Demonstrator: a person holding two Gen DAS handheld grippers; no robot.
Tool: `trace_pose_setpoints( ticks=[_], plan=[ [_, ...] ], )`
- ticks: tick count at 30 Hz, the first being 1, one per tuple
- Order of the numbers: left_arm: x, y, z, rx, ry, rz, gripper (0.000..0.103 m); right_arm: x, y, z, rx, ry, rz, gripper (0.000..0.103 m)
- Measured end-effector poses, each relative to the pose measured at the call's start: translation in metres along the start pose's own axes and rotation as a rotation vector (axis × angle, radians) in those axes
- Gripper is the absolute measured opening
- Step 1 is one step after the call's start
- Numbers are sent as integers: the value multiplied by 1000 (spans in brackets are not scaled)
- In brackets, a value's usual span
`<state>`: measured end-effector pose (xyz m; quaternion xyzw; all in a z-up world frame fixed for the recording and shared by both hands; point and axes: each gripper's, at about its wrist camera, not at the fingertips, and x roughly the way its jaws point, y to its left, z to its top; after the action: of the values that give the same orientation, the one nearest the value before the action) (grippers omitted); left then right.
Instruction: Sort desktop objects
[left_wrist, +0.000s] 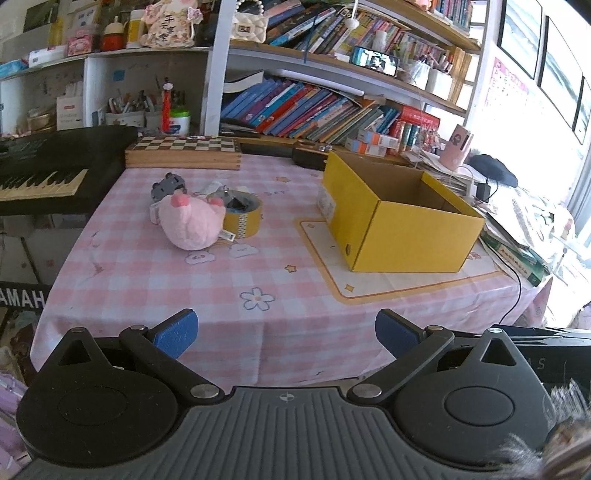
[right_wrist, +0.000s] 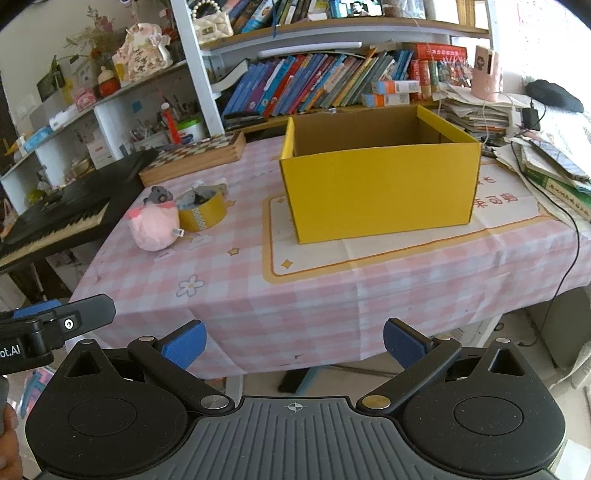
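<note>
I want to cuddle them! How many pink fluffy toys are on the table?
1. The pink plush toy lies on the pink checked tablecloth, touching the yellow tape roll. Others may hide inside the yellow cardboard box.

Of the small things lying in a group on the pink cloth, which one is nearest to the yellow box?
The yellow tape roll. It lies on the group's box side, while the pink plush toy and the small grey toy lie farther from the box.

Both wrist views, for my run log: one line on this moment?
left gripper: open, empty | right gripper: open, empty | pink plush, tape roll: on table | yellow box: open
</note>
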<state>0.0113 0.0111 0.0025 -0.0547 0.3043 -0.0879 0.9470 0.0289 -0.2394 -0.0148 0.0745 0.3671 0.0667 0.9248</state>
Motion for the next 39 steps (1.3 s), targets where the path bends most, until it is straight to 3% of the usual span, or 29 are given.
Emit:
trace_pose_setpoints(
  ticks=[20,33,39],
  plan=[
    [-12,53,0,-150,-29,151,103,33,60,20,-183,31,188,102],
    [17,75,20,-212,-42,205,103,71,74,52,-252,36,256,102],
    [39,84,36,-232,-48,208,103,97,80,79,-264,9,270,93]
  ],
)
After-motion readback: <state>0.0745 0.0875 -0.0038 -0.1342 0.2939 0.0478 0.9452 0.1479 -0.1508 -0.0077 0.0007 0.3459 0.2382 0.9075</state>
